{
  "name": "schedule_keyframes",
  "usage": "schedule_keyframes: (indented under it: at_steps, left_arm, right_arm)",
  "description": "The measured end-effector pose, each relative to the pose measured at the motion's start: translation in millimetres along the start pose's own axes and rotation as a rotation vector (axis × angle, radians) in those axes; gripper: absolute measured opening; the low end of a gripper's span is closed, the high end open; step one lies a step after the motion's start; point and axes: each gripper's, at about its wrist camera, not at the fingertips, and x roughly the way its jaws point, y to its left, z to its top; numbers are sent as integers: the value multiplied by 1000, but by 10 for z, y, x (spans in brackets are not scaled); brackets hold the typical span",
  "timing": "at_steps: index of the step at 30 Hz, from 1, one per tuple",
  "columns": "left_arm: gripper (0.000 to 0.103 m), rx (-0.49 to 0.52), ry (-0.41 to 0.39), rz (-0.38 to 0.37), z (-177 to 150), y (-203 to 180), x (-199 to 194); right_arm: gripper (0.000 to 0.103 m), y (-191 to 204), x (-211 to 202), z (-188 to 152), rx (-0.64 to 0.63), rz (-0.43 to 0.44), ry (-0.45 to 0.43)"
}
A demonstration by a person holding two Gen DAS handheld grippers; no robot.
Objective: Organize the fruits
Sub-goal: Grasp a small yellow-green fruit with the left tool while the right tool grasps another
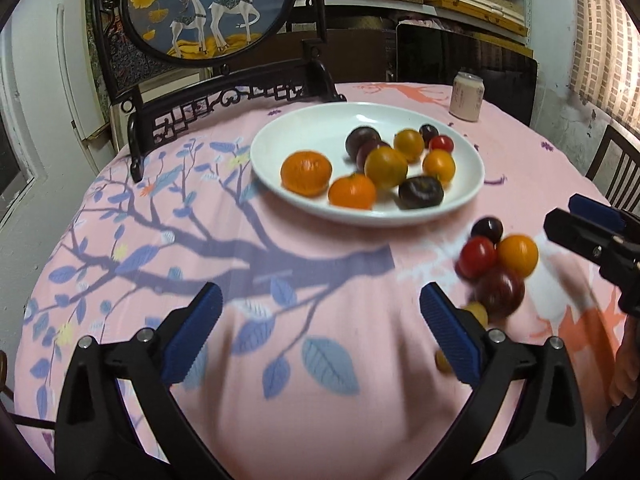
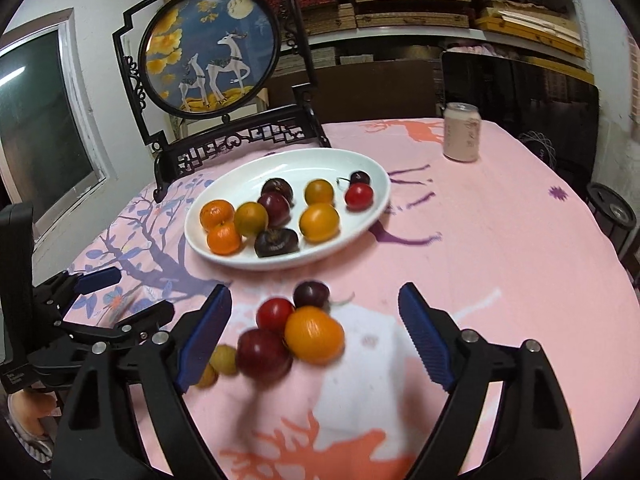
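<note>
A white oval plate (image 1: 312, 124) (image 2: 320, 160) on the pink tablecloth holds two tangerines (image 1: 306, 173), several yellow-orange fruits, dark plums and a red fruit. A loose cluster lies on the cloth in front of it: an orange fruit (image 2: 314, 334) (image 1: 518, 255), a red one (image 2: 275, 314), a dark cherry (image 2: 311, 294), a dark red plum (image 2: 263, 356) and small yellow fruits (image 2: 225, 359). My right gripper (image 2: 314, 330) is open, its jaws to either side of the cluster. My left gripper (image 1: 320, 320) is open and empty over bare cloth, left of the cluster.
A carved black stand with a round deer painting (image 2: 210, 50) stands behind the plate. A pale drink can (image 2: 462, 132) sits at the table's far right. Shelves line the back wall. A dark chair (image 1: 616, 168) is at the right.
</note>
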Motion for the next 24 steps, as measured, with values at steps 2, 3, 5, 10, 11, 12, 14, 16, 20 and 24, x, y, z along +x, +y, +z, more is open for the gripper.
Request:
schedule_keyframes:
  at_steps: [2, 3, 5, 10, 11, 12, 14, 16, 20, 24]
  left_arm:
    - [101, -5, 5, 2, -54, 7, -34]
    - [101, -8, 6, 1, -70, 14, -43]
    - [101, -20, 11, -2, -97, 40, -57]
    - [101, -35, 39, -43, -148, 55, -69]
    - [101, -27, 39, -56, -161, 32, -83]
    - [101, -14, 37, -67, -176, 5, -103]
    - [101, 31, 32, -92, -212, -93, -148]
    - [101, 87, 38, -105, -258, -214, -168]
    - [101, 214, 54, -74, -349, -467, -151]
    - [101, 237, 90, -56, -365, -502, -66]
  right_arm:
    - [86, -12, -24, -44, 6, -7, 8]
    - [86, -13, -24, -52, 5, -12, 9]
    - [86, -10, -29, -71, -1, -29, 10]
    - [86, -29, -13, -84, -1, -44, 20]
    - [86, -34, -5, -85, 0, -48, 23]
    - [86, -40, 5, -83, 1, -52, 27]
    - [86, -49, 17, -84, 3, -60, 33]
    - [86, -57, 15, -84, 4, -63, 31]
    - [86, -78, 14, -82, 12, -67, 31]
    - [86, -96, 14, -83, 18, -70, 32]
